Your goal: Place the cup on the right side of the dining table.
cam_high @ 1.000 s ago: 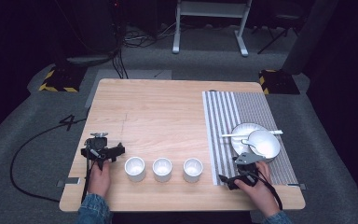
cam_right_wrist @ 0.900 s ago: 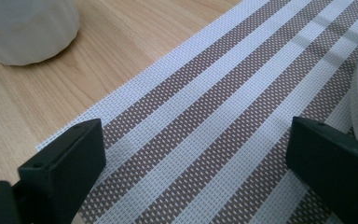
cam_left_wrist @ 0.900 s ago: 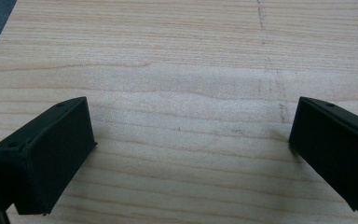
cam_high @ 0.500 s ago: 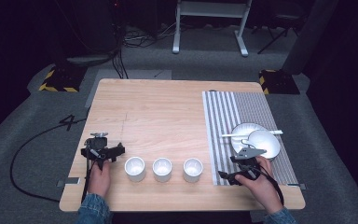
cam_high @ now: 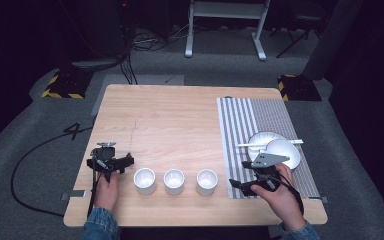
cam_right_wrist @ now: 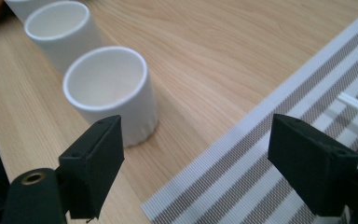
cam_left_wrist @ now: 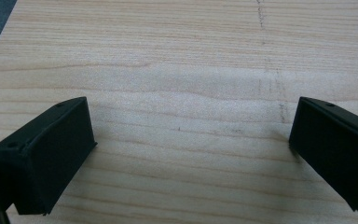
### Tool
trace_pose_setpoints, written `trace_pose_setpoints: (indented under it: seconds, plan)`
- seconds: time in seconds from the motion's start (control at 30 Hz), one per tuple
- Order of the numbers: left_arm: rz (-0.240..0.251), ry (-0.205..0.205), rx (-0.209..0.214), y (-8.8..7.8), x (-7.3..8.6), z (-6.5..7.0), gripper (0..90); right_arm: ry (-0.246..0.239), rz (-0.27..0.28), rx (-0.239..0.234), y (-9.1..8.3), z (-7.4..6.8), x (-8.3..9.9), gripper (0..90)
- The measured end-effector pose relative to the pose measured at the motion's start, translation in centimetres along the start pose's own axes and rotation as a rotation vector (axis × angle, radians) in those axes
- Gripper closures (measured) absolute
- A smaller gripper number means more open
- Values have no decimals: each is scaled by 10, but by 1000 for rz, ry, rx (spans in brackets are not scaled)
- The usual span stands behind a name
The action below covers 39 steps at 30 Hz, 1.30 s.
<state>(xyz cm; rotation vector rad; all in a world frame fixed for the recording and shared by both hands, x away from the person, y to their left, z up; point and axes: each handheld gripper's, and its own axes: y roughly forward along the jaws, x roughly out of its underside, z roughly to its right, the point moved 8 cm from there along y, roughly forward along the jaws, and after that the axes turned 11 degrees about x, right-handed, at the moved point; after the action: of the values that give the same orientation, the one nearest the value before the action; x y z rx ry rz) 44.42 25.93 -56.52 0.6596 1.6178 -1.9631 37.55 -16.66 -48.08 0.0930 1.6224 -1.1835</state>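
Three cups (cam_high: 175, 181) stand in a row on the table (cam_high: 180, 120), left of the mat (cam_high: 265, 120) bearing plates (cam_high: 280, 150).

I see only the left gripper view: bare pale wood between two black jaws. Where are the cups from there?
Observer: Three small white cylindrical cups stand in a row just right of the left hand-held gripper.
Operator: What lies beyond them?
Observer: A grey-and-white striped woven mat carrying round white dishes.
Operator: Does the right hand-held gripper hold something?
Observer: No. The right hand-held gripper has just been closing its jaws partway, but nothing is between them.
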Motion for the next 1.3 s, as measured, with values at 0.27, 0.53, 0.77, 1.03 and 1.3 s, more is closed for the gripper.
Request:
trace_pose_setpoints:
  seconds: [0.27,0.53,0.77,1.03,1.3]
  plan:
    - [0,0,0,0,0,0,1,-19,23,-22,6,-17,-16,162]
    - [0,0,0,0,0,0,2,-46,3,-63,18,-38,-25,157]
    - [0,0,0,0,0,0,2,-82,-53,-108,40,-60,-17,158]
    - [0,0,0,0,0,0,1,-108,-73,-110,56,-70,-17,158]
    - [0,0,0,0,0,0,2,-147,-99,-96,72,-77,-16,190]
